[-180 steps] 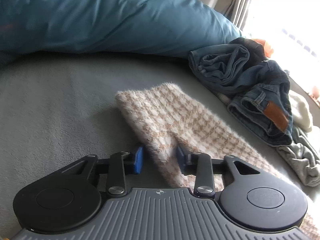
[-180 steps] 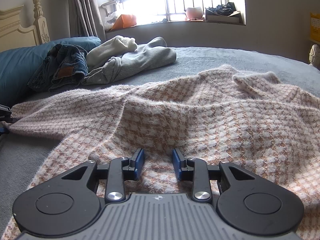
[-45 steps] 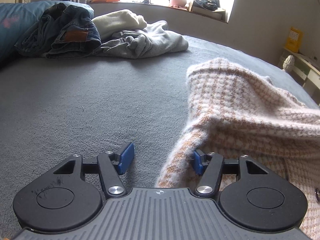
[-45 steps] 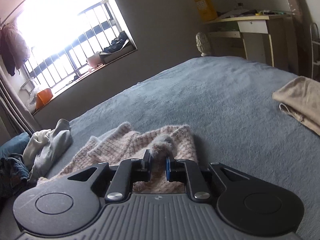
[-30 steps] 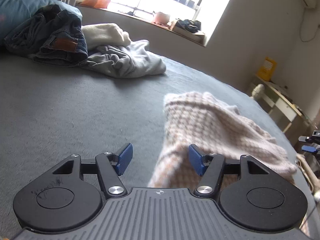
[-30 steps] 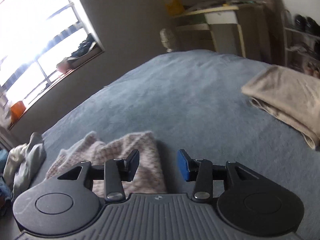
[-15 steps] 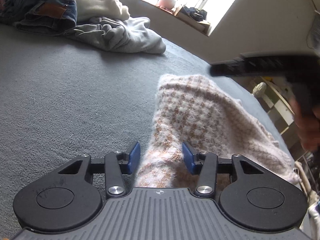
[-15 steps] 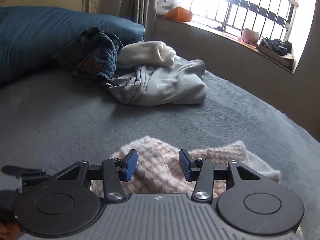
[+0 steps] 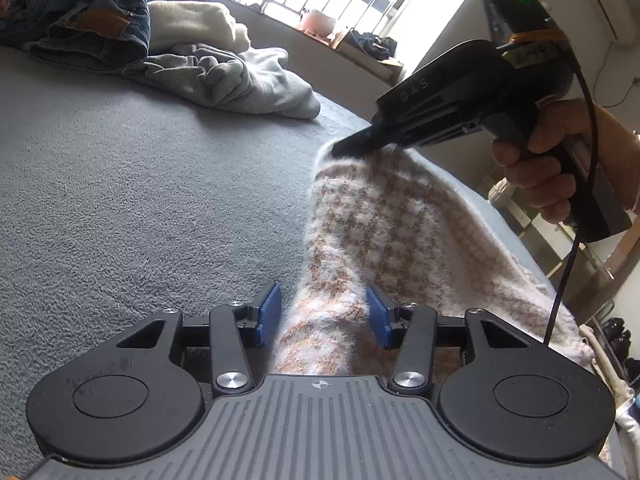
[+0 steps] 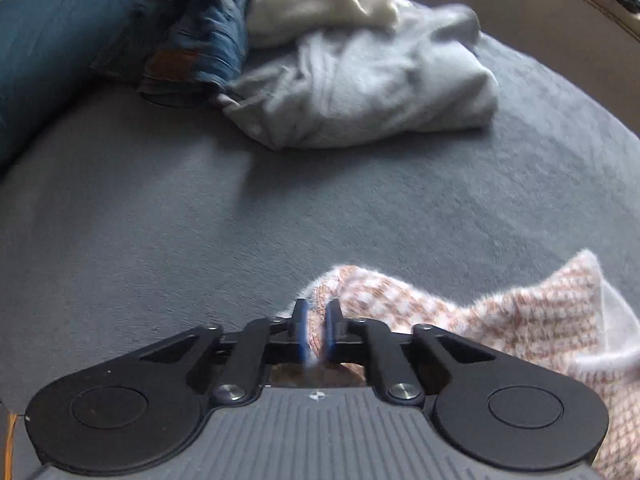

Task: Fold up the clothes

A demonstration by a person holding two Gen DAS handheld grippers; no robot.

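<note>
A fuzzy pink-and-white checked sweater (image 9: pixel 380 220) lies folded on the grey bed cover (image 9: pixel 140 200). My left gripper (image 9: pixel 322 316) is at its near edge, with a thick fold of the knit filling the gap between the blue pads. In the left wrist view a person's hand (image 9: pixel 552 168) holds my right gripper (image 9: pixel 344 148), whose tip pinches the sweater's far corner. The right wrist view shows that gripper (image 10: pixel 315 332) shut, with a thin bit of the sweater (image 10: pixel 500 320) between the pads.
A pile of clothes lies at the far side of the bed: blue jeans (image 9: pixel 92 20), a cream garment (image 9: pixel 192 28) and a grey garment (image 9: pixel 224 76). A teal pillow (image 10: pixel 48 40) sits left of them. Bare bed cover stretches to the left of the sweater.
My right gripper swung across from the far side of the bed to the sweater's far corner and shut on it. My left gripper sank a little and its jaws narrowed around the near edge.
</note>
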